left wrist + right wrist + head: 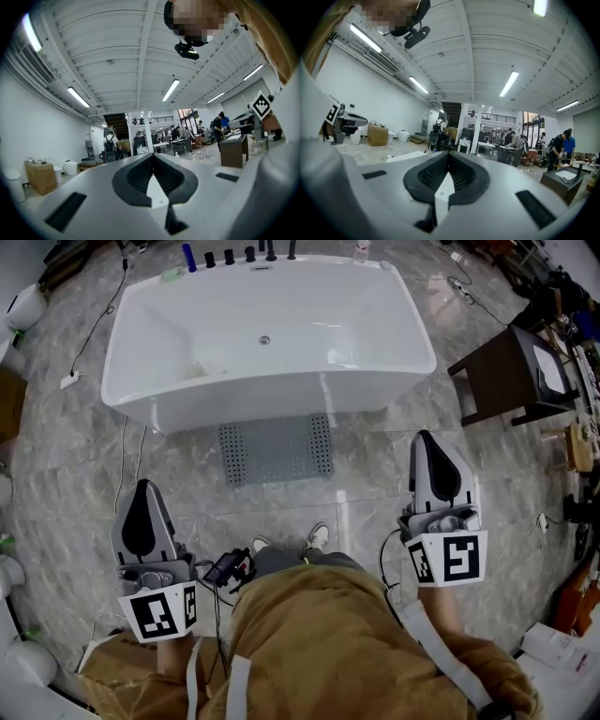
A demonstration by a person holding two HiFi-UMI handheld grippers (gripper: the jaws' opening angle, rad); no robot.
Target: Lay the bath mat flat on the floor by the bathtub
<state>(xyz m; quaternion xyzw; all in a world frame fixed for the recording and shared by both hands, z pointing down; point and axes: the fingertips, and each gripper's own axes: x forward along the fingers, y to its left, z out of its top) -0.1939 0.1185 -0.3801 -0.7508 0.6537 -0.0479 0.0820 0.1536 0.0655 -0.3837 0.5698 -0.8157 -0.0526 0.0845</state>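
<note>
**Tool state.** The left gripper (142, 498) and the right gripper (429, 448) are both closed. In the left gripper view the 2 black ribbed pads of the left gripper (152, 161) meet along 1 line with nothing between them. The right gripper view shows the same condition at the right gripper (448, 161). Both grippers are empty and are held above the floor, clear of all objects, 1 on each side of the person's brown trousers (328, 634). Each carries a white cube with black square markers: left (161, 610), right (450, 559).

**Task item.** The grey perforated rectangular bath mat (275, 448) lies flat on the grey marble-pattern floor (375, 465). Its far long edge sits against the base of the near wall of the white freestanding bathtub (281, 395), roughly at the middle of that wall. No fold or raised corner is visible. The mat is between the 2 grippers in the head view and touches neither.

**Surroundings.** The person's 2 light shoes (319, 535) stand on the floor just short of the near edge of the mat. A dark wooden side table (511, 371) stands near the right end of the bathtub. A row of dark bottles (230, 256) stands along the far rim of the bathtub.
</note>
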